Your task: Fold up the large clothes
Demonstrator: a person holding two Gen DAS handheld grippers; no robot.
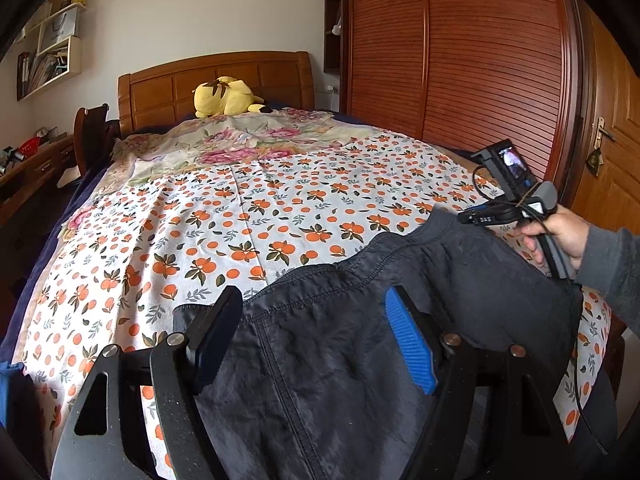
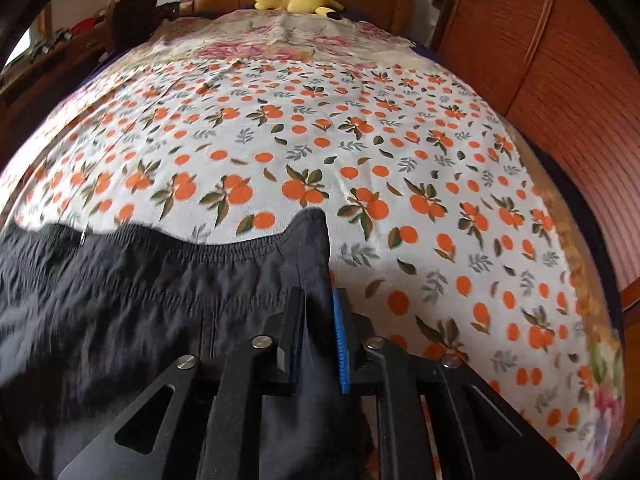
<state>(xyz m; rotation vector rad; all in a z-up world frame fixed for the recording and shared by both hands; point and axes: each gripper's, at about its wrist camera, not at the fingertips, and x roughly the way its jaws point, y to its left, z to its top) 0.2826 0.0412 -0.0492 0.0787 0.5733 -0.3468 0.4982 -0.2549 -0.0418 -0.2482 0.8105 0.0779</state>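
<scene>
A dark garment (image 1: 328, 380) with an elastic waistband lies on the near part of a bed covered by an orange-print sheet (image 1: 240, 208). My left gripper (image 1: 312, 300) hovers over it with its jaws wide apart; the cloth runs under and between the fingers and no pad presses on it. In the right wrist view my right gripper (image 2: 318, 294) is shut on the right corner of the garment (image 2: 140, 300) at the waistband, which stands up in a peak above the sheet (image 2: 320, 140). The left wrist view shows a person's hand (image 1: 560, 232) holding that gripper, its fingers hidden behind the raised cloth.
A yellow plush toy (image 1: 224, 96) rests against the wooden headboard (image 1: 216, 76) at the far end. A tall wooden wardrobe (image 1: 460, 60) and a door (image 1: 612, 160) stand along the right side of the bed. A cluttered desk (image 1: 32, 176) is on the left.
</scene>
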